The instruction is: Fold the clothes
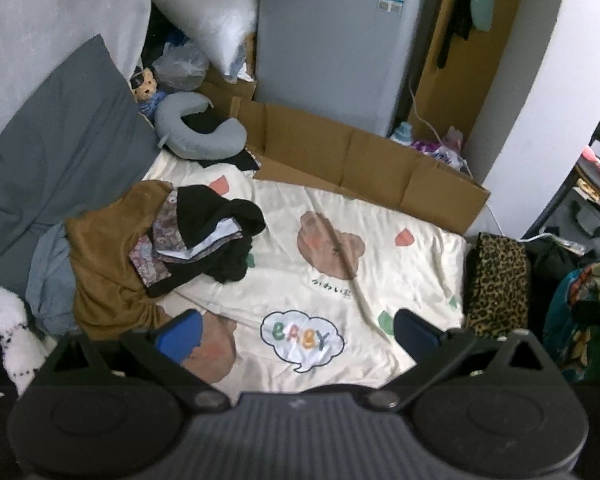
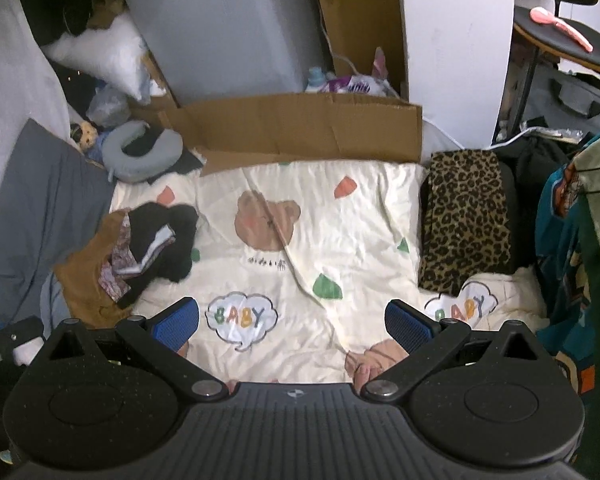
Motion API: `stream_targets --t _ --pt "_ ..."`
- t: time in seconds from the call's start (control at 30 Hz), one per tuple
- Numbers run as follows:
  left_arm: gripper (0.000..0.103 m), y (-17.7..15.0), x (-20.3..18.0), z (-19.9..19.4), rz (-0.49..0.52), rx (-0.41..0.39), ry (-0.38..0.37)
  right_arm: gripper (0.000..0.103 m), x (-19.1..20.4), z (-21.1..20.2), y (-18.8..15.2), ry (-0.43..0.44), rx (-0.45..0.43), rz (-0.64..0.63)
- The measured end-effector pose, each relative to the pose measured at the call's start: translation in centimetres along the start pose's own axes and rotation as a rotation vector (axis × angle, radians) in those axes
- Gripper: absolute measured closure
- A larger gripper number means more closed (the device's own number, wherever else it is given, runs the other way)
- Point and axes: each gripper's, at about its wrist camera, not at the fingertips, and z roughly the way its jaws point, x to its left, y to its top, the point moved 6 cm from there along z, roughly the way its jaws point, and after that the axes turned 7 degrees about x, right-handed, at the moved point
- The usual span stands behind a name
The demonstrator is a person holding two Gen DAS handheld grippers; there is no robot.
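Clothes [image 1: 172,240] lie in one heap on the bed sheet [image 1: 340,300], at about 10 o'clock from both tools. One folded leopard garment [image 2: 466,216] rests at 2 o'clock in the right view. Left hand-held gripper [image 1: 296,334] and right hand-held gripper [image 2: 292,322] both have jaws spread wide, holding nothing, above the sheet.

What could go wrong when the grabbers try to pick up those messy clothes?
1. The black garment lies tangled with a patterned cloth on the brown garment, so one pinch might lift several pieces together.
2. The pile sits on a wrinkled cream blanket; the open left gripper or right gripper could snag the blanket too.
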Motion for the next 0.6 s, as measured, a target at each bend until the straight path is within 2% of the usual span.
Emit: stream_targets --t 0.33,0.5,0.6 --pt "0.0 -0.3 -1.0 1.3 0.01 0.019 0.034 0.001 0.4 1.3 -0.2 -0.036 0.032 -0.05" --pt "0.001 -0.5 -1.8 1.5 0.035 0.022 0.025 0.001 0.0 1.5 -0.7 -0.029 0.046 -0.035" --pt "0.003 -0.6 -2.2 1.4 0.055 0.012 0.047 0.001 0.4 1.3 -1.0 -0.012 0.032 -0.063"
